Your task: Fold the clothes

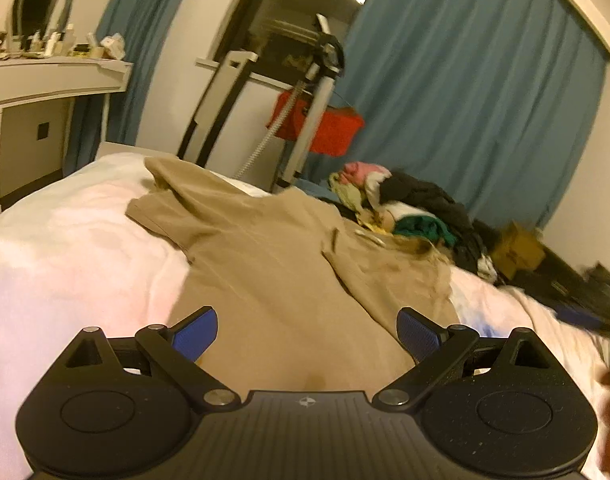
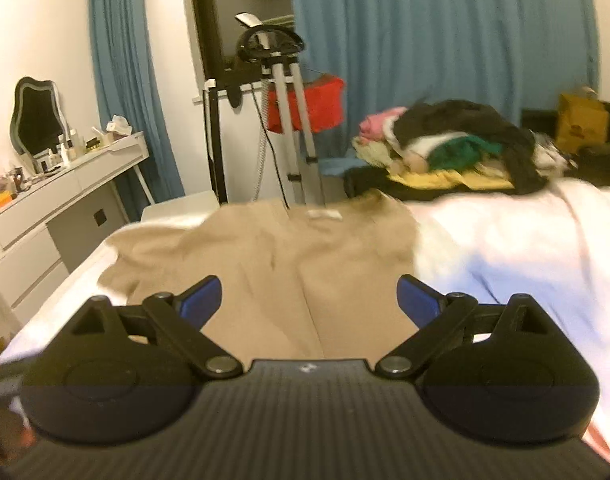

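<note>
A tan shirt (image 1: 273, 256) lies spread on the white bed, one short sleeve out to the left and part of the right side folded over. My left gripper (image 1: 307, 334) hovers open over its near hem, blue pads wide apart with nothing between them. From the right wrist view the same tan shirt (image 2: 289, 256) stretches away from me, a white neck label (image 2: 324, 215) at its far end. My right gripper (image 2: 309, 300) is open above the near part of the cloth, holding nothing.
A pile of mixed clothes (image 2: 457, 148) sits at the far side of the white bed (image 2: 505, 248). Beyond the bed stand a garment steamer stand (image 2: 293, 120) with a red cloth, blue curtains (image 2: 425, 40), and a white dresser (image 2: 65, 196) on the left with a mirror.
</note>
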`<state>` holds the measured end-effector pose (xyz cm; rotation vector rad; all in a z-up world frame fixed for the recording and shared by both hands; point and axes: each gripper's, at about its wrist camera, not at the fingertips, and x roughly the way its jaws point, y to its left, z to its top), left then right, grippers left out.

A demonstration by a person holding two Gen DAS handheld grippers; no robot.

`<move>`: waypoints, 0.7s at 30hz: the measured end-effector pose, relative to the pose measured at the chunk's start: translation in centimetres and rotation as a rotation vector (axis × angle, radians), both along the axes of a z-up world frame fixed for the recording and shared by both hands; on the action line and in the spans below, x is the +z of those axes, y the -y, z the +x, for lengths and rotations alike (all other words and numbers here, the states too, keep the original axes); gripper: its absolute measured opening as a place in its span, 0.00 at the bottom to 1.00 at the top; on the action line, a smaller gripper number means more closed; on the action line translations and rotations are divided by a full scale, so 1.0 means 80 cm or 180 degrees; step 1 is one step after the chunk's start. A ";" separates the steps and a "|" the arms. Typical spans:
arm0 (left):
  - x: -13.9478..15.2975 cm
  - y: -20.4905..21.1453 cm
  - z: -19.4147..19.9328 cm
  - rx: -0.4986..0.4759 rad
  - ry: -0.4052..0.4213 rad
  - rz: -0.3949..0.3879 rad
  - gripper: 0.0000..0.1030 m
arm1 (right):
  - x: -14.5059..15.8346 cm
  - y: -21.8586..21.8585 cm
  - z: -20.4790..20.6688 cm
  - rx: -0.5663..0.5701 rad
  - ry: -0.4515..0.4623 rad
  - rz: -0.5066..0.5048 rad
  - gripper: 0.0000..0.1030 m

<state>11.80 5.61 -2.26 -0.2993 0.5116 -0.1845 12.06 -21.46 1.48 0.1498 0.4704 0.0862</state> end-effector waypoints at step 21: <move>-0.015 0.210 -0.130 -0.1443 -0.1071 -0.0155 0.69 | -0.010 0.159 -0.180 -0.0679 0.0191 0.1091 0.93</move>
